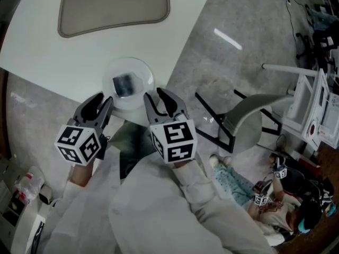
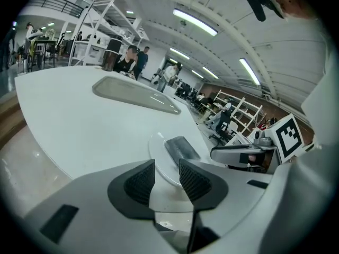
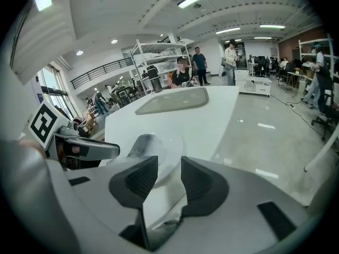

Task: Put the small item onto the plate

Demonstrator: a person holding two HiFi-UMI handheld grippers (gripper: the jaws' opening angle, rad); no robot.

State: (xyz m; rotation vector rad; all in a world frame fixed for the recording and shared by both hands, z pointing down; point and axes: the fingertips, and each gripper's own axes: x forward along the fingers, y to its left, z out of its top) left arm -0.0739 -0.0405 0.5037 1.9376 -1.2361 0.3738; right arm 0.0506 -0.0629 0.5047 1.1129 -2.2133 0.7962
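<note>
A clear round plate (image 1: 139,67) sits near the front edge of the white table (image 1: 47,52). On it lies a small dark grey item (image 1: 124,84). My left gripper (image 1: 99,102) hovers just in front of the plate at its left, jaws open and empty. To the plate's right my right gripper (image 1: 160,96) is also open with nothing between its pads. The left gripper view shows the plate (image 2: 157,157) and the item (image 2: 181,148) beyond my left gripper (image 2: 167,181). In the right gripper view, the plate (image 3: 172,142) and the item (image 3: 141,144) lie past my right gripper (image 3: 168,179).
A grey-beige inset panel (image 1: 114,7) lies in the table further back. The table's edge runs diagonally at right, with a grey chair (image 1: 249,118) on the floor beside it. A white rack (image 1: 312,102) and a seated person (image 1: 275,200) are at far right.
</note>
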